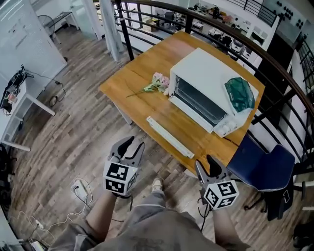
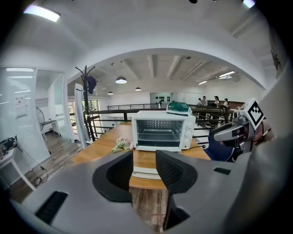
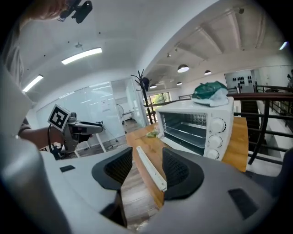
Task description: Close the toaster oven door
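Note:
A white toaster oven [image 1: 208, 88] stands on the wooden table [image 1: 132, 73]. Its door hangs open and lies flat toward me, its long white handle [image 1: 169, 136] close to the table's near edge. Both grippers hover over the floor in front of the table, short of the handle. My left gripper [image 1: 133, 143] is open with nothing between its fingers. My right gripper [image 1: 205, 164], below the table's near corner, is also open and empty. The left gripper view frames the oven [image 2: 162, 130] between the jaws. In the right gripper view the handle [image 3: 151, 169] runs between the jaws, farther off.
A bunch of pink flowers [image 1: 156, 84] lies left of the oven. A green bundle [image 1: 239, 94] sits on the oven's top. A blue chair [image 1: 262, 166] stands to the right. A black railing [image 1: 147, 10] runs behind the table. Cables [image 1: 78, 188] lie on the floor.

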{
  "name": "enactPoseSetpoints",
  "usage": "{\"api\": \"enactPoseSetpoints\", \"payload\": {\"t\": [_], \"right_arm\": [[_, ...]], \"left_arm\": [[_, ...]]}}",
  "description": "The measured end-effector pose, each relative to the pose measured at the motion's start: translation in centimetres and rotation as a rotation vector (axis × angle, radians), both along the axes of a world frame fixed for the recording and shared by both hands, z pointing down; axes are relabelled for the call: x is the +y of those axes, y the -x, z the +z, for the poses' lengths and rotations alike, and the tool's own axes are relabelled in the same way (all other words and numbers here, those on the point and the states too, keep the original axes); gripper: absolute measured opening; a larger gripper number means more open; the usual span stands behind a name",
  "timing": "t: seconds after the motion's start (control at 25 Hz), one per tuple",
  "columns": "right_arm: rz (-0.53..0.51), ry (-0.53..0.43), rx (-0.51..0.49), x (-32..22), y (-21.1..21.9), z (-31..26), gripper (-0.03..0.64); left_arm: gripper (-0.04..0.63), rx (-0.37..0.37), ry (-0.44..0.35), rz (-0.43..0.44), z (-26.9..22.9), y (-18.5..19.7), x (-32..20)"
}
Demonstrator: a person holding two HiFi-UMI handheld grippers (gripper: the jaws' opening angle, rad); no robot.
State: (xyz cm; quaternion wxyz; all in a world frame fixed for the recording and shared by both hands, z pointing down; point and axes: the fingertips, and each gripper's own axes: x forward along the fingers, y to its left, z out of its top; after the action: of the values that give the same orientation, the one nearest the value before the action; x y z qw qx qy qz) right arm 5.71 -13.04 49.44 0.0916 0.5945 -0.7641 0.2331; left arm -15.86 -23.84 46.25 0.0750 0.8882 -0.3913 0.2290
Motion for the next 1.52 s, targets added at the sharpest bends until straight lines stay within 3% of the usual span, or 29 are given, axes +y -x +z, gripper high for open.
{"api": "enactPoseSetpoints", "payload": {"t": [0.16,0.4,0.88,1.2,1.32,1.52], "right_arm": [[0.050,0.116,-0.008,-1.1,-0.7,5.1,0.218],[0.072,0.216,-0.036,-2.2,-1.0,10.7,0.235],[-0.005,0.412,-0.057,-1.9,-0.1,20.7,0.252],[-0.023,0.328,-0.074,-3.3,0.6,22.3,0.248],[-0.031,0.288,-0.079,-3.5,1.1,22.0,0.204],[-0.011,0.216,-0.095,-3.8,0.9,20.3,0.195]], "left_arm": [[0.161,-0.033,0.076,0.026,4.7,-0.6,-3.2],[0.172,-0.110,0.169,0.066,11.6,-1.3,-6.5],[0.172,-0.160,0.320,0.035,21.2,-2.9,-9.6],[0.172,-0.113,0.351,0.011,23.7,-4.3,-10.4],[0.171,-0.102,0.353,0.013,23.7,-4.7,-10.3],[0.171,-0.082,0.347,0.019,22.5,-5.7,-10.2]]}}
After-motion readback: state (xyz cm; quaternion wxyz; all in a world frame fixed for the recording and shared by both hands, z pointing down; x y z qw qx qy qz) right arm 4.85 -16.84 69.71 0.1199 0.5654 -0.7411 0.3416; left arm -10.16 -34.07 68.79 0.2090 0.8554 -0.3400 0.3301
